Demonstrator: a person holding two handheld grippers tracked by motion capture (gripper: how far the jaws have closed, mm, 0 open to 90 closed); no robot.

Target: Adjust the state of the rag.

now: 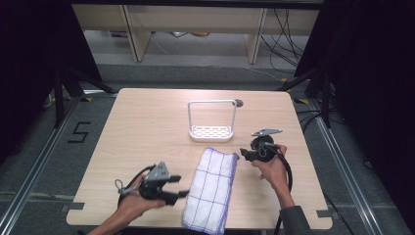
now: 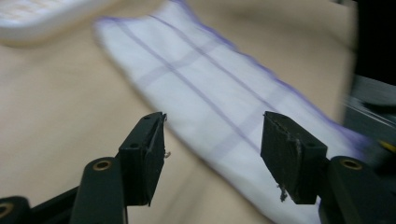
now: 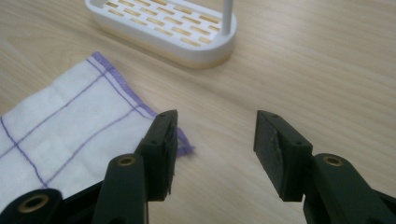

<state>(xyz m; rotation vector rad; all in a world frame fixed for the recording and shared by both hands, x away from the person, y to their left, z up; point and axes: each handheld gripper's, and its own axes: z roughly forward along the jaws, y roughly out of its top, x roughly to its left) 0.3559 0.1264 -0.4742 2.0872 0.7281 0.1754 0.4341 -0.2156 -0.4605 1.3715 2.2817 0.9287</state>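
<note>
A white cotton cloth with thin purple check lines and a purple hem (image 1: pixel 211 188) lies folded into a long strip on the pale wooden table (image 1: pixel 147 132), running from the near edge, which its lower end slightly overhangs, up toward the middle. Just beyond its far end stands a white slotted plastic tray with a tall wire hoop handle (image 1: pixel 211 132), close to the cloth but apart from it. The left gripper (image 1: pixel 182 193) is held level just left of the strip's lower half, released, its jaws standing apart with nothing pinched; in the left gripper view the cloth (image 2: pixel 219 116) lies on the table beyond the open gap. The right gripper (image 1: pixel 243 153) hovers just beside the cloth's upper right corner, likewise released and empty; in the right gripper view that corner (image 3: pixel 84 116) lies beside its left jaw, with the tray (image 3: pixel 163 28) farther off.
</note>
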